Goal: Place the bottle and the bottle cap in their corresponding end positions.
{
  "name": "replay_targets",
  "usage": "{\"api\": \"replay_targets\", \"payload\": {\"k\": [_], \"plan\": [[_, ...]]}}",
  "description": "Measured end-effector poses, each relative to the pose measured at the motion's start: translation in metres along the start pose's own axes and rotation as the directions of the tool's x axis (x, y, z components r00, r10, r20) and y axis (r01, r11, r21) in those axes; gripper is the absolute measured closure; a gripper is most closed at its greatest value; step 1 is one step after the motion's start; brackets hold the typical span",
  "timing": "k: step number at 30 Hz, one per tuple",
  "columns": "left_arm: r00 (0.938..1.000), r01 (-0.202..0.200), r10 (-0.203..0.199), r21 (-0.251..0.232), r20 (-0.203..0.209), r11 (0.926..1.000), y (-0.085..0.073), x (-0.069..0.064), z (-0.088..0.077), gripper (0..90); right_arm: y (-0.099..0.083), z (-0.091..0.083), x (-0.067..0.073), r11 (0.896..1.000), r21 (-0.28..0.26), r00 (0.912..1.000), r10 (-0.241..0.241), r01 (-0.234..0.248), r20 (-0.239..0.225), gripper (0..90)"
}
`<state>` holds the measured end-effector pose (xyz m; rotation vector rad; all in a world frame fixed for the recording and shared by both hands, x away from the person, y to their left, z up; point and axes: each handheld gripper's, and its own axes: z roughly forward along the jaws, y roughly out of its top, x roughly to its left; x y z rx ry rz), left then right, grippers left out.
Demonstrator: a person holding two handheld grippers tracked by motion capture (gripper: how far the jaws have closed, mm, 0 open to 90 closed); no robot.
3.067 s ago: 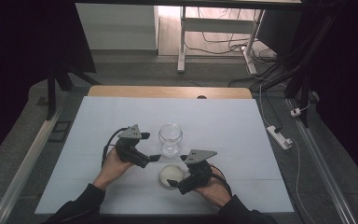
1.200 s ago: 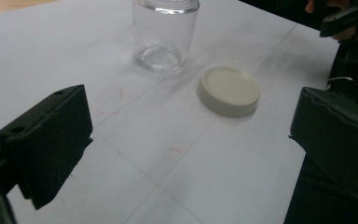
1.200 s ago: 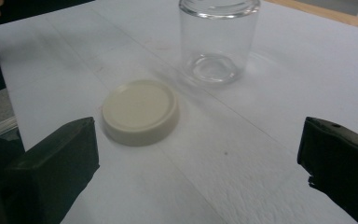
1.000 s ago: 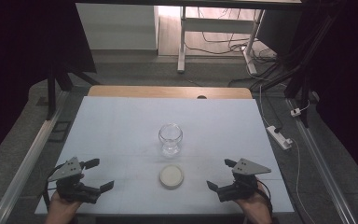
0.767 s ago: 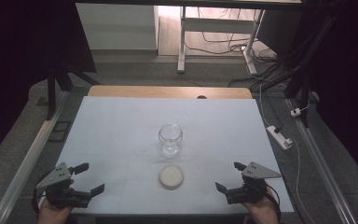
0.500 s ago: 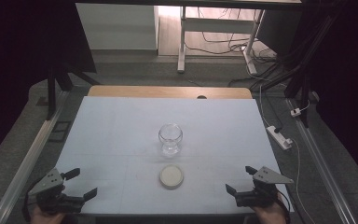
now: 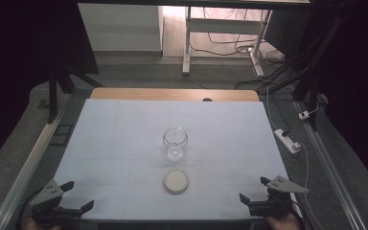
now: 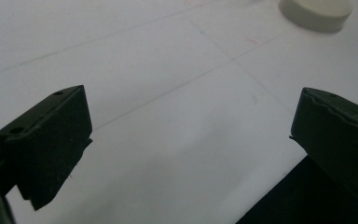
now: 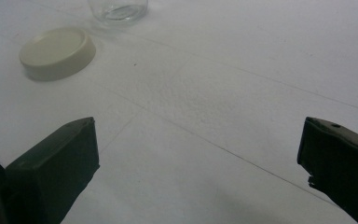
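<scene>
A clear glass jar (image 7: 175,142) stands upright and uncovered at the middle of the white table (image 7: 124,124). Its cream round lid (image 7: 176,181) lies flat on the table just in front of it. The lid (image 9: 57,52) and the jar's base (image 9: 118,9) appear at the top left of the right gripper view, and the lid (image 8: 316,13) at the top right of the left gripper view. My left gripper (image 7: 76,197) is open at the table's near left corner, my right gripper (image 7: 254,190) open at the near right corner. Both hold nothing and are far from the jar.
A wooden strip (image 7: 172,94) runs along the table's far edge. Metal rails (image 7: 28,163) flank the table on both sides. A white power strip (image 7: 286,140) with a cable lies on the floor to the right. A desk frame (image 7: 220,28) stands beyond.
Both grippers have pulled back from the jar and lid at the middle to the table's near corners, leaving the lid on the table. Over the last second they kept sliding outward and nearer.
</scene>
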<state>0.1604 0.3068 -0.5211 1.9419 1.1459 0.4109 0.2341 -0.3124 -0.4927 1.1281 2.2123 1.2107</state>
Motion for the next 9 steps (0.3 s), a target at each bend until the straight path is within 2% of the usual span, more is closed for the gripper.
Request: {"api": "replay_targets", "payload": {"k": [4, 9], "plan": [[0.9999, 0.002, -0.002, 0.025, -0.015, 0.9997, -0.0022, -0.0001, -0.0015, 0.0, -0.0017, -0.0032, 0.0003, 1.0, 0.004, 0.9999, 0.008, -0.008, 0.008, 0.0], [0.9999, 0.006, -0.006, 0.029, -0.011, 0.9996, -0.0015, 0.0004, -0.0009, 0.0, -0.0024, -0.0039, 0.0005, 1.0, 0.009, 0.9999, 0.007, -0.007, 0.009, 0.0]]}}
